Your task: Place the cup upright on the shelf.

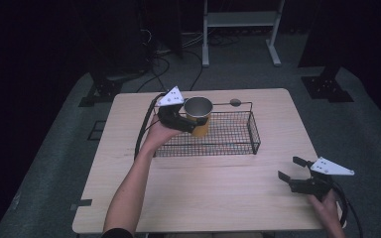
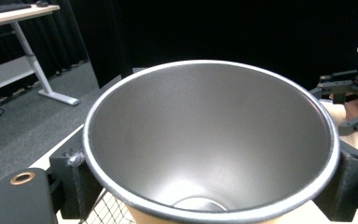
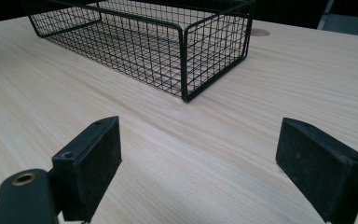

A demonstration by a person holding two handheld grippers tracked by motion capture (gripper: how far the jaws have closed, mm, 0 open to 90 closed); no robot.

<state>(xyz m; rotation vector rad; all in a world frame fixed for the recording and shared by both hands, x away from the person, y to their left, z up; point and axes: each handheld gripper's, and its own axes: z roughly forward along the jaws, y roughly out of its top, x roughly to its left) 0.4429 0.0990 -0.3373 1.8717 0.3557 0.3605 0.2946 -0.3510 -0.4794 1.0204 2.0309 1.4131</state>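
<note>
The left claw (image 1: 187,120) is gripping a steel-lined yellow cup (image 1: 198,115) upright above the wire basket's (image 1: 238,144) left end. The right claw (image 1: 293,171) is resting open, empty, on the surface (image 1: 203,188). Judged step: placing; next calls for lowering squarely inside.

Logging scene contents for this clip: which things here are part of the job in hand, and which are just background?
In the job:
- left gripper, shut on the steel cup
- wire basket, under the cup
- right gripper, jaws open, holding nothing
- table

Just about:
- white desk frame behind
- floor cables
- black stand bases
</note>
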